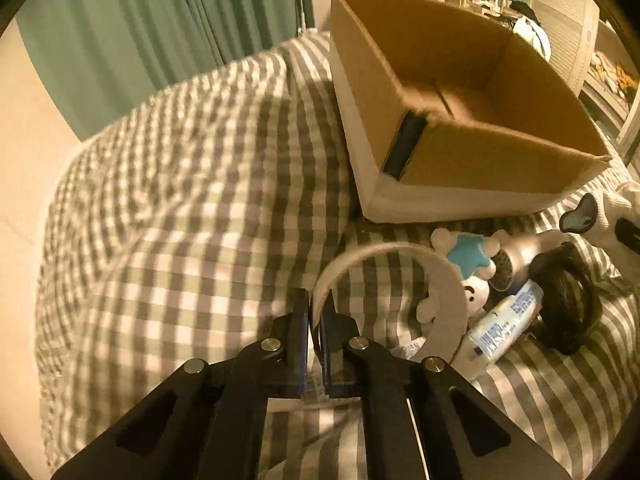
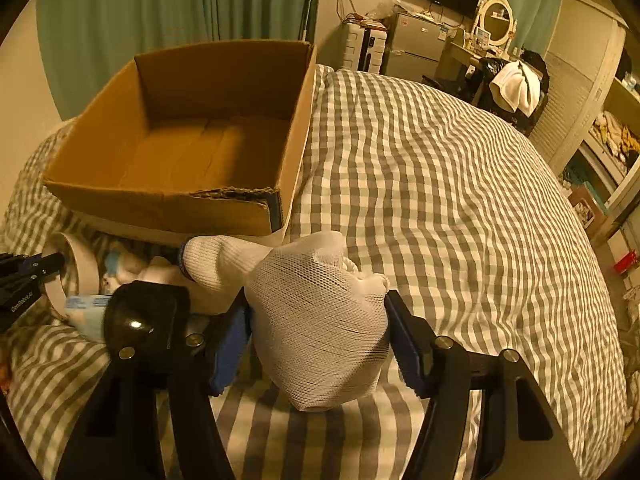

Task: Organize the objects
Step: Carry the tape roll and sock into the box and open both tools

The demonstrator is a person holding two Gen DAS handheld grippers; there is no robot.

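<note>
Left gripper pinches a wide white tape roll; right gripper clamps a rounded white mesh-wrapped bundle above the gingham bed.

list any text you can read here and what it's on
"GenRobot.AI": on the left gripper, seen from the right wrist view.
Blue print on the white tube: blurred, unreadable.
Nothing legible on the box, the tape roll or the mesh-wrapped bundle.

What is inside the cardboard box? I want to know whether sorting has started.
The box shows only its bare cardboard floor; nothing lies in it. The strip behind the near wall is hidden in both views.
</note>
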